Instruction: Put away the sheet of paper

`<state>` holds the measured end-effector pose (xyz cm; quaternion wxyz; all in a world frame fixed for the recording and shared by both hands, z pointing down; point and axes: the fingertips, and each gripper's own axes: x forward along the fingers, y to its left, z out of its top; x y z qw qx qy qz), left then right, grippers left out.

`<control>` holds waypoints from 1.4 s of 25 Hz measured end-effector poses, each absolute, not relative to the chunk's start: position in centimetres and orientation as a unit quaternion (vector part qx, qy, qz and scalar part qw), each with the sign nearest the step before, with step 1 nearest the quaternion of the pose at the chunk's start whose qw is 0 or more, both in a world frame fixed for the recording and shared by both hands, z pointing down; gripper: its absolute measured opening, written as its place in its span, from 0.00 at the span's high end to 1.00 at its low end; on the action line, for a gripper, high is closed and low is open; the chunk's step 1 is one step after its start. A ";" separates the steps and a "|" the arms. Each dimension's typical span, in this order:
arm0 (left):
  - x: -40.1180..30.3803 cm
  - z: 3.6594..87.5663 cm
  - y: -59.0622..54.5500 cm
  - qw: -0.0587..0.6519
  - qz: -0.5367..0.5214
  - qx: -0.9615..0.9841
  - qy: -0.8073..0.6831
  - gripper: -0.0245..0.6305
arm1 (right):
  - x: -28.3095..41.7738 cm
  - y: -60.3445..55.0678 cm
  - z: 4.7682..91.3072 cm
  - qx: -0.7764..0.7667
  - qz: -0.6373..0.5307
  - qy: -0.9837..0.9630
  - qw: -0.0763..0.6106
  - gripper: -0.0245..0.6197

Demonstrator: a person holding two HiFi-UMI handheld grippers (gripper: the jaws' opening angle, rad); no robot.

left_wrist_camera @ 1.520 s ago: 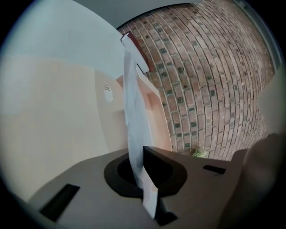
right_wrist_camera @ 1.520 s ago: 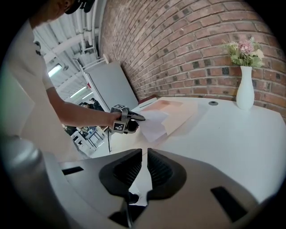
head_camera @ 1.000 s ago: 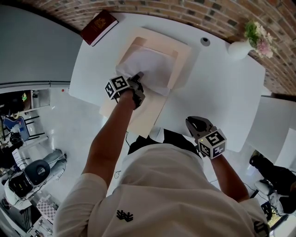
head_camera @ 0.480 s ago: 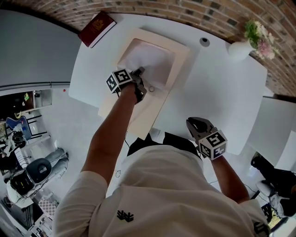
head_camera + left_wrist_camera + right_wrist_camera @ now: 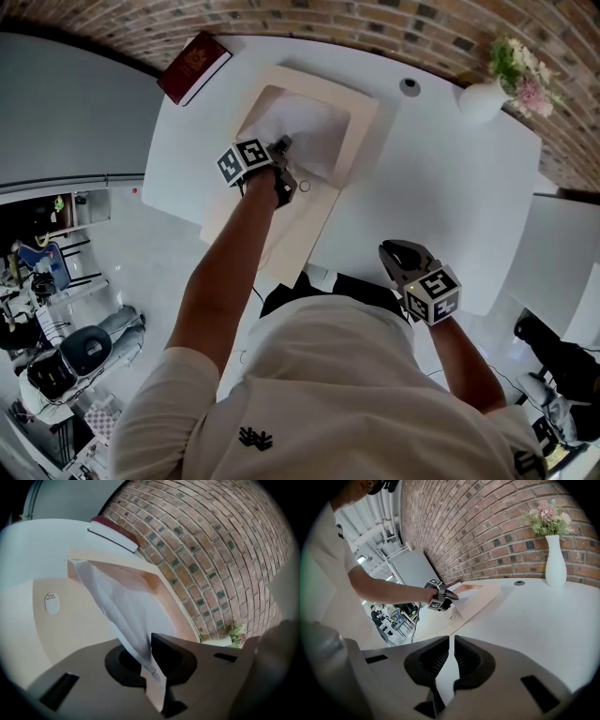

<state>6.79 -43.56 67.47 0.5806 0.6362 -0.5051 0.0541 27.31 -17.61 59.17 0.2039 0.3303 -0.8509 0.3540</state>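
A white sheet of paper [image 5: 302, 129] lies in the pocket of an open cream folder [image 5: 281, 225] on the white table [image 5: 441, 187]. My left gripper [image 5: 281, 146] is shut on the sheet's near edge. In the left gripper view the sheet [image 5: 124, 606] runs from the jaws of the left gripper [image 5: 152, 667] up into the folder [image 5: 159, 581]. My right gripper [image 5: 394, 251] hovers near the table's front edge, shut, with nothing in it. In the right gripper view the jaws of the right gripper [image 5: 451, 654] nearly touch, and the left gripper [image 5: 440, 597] shows beyond them on the folder [image 5: 480, 597].
A dark red book [image 5: 194, 66] lies at the table's far left corner, beside the folder. A white vase [image 5: 483, 97] with flowers stands at the far right, against the brick wall. A small round cable port [image 5: 409, 85] sits between them.
The sheet has slid deeper into the folder's pocket, with my left gripper moving slightly away from me while holding it. The right gripper has stayed put.
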 end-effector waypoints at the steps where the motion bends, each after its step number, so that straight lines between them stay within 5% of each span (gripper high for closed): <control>1: 6.8 67.5 -43.6 0.576 0.065 0.637 -0.508 0.90 | 27.5 -17.7 59.1 0.331 0.354 -0.851 0.203 0.87; 4: 6.8 67.6 -43.6 0.561 0.100 0.639 -0.517 0.71 | 27.7 -17.8 59.0 0.333 0.356 -0.850 0.201 0.87; 13: 6.2 67.5 -43.3 0.521 0.177 0.640 -0.537 0.59 | 27.8 -17.9 58.6 0.337 0.365 -0.846 0.195 0.87; 35: 3.7 64.1 -39.9 0.498 0.170 0.643 -0.557 0.56 | 25.1 -18.6 58.0 0.304 0.339 -0.869 0.192 0.88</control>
